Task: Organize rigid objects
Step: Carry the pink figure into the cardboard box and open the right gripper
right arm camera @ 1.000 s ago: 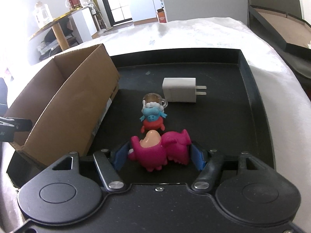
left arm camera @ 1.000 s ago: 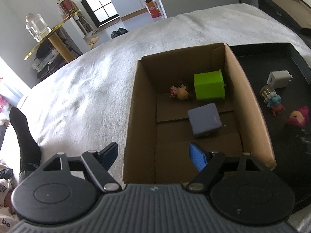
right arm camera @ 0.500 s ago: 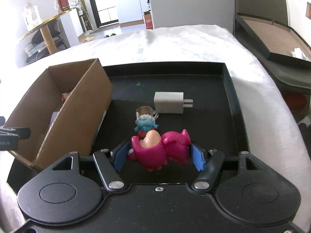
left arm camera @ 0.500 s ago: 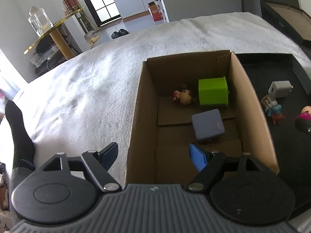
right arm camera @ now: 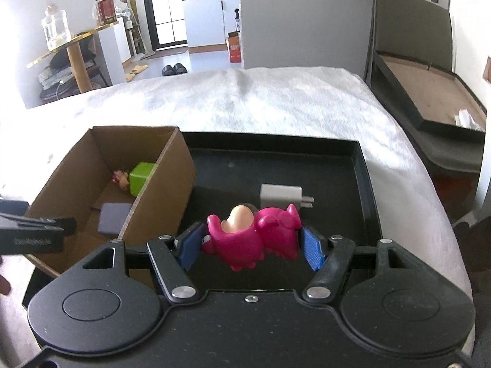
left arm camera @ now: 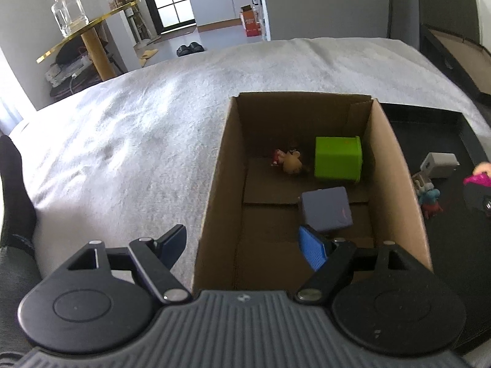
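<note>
My right gripper (right arm camera: 250,247) is shut on a pink toy figure (right arm camera: 251,239) and holds it in the air above the black tray (right arm camera: 365,184). A cardboard box (left arm camera: 214,202) stands left of the tray and holds a green cube (left arm camera: 337,158), a grey-blue block (left arm camera: 326,208) and a small doll figure (left arm camera: 288,159). The box also shows in the right wrist view (right arm camera: 165,190). My left gripper (left arm camera: 242,245) is open and empty, its jaws straddling the box's near left wall. A white charger (right arm camera: 280,194) and a small blue-and-red figure (left arm camera: 429,199) lie on the tray.
The box and tray rest on a white fluffy bed cover (left arm camera: 122,141). A gold-rimmed side table (left arm camera: 89,30) with a glass jar stands at the back left. A dark bed frame drawer (right arm camera: 429,92) lies to the right. A black-socked leg (left arm camera: 12,196) is at the left edge.
My right gripper has lifted the pink figure off the tray and risen. My left gripper has pulled back a little and the box now sits more centred in its view.
</note>
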Demonstrator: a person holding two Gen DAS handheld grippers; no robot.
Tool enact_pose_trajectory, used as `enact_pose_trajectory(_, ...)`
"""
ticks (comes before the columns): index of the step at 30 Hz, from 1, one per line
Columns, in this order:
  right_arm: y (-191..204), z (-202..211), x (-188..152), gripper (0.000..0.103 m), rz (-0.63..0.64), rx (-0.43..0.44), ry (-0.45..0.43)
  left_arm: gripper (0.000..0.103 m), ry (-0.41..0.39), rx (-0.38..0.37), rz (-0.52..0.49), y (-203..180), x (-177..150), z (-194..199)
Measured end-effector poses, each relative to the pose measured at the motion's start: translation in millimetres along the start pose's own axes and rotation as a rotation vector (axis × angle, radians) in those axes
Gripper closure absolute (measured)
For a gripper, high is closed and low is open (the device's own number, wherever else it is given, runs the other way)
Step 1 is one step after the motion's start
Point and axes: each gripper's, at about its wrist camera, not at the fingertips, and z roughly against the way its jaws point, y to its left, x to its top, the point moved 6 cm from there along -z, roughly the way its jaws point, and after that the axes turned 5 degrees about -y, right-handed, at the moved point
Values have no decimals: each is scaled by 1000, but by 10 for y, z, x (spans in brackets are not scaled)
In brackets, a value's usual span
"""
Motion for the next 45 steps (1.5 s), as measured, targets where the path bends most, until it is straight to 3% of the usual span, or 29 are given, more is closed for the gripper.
enact_pose_trajectory(23,818,16,334,38,172,78,-50,28,-29,-75,66,158,-159,-2)
enact_pose_trajectory(29,952,-50,326,38,248,81,-55,50,-20,-101,98,229,-179,-36)
enact_pose_trajectory(34,1049,-68,313,38,298,94,-54,62,-26,-108,116,286,-170,-45)
enact_pose_trajectory(45,1232,-226,182,37,383,115,-19,72,-19,-108,162,408,-191,-77)
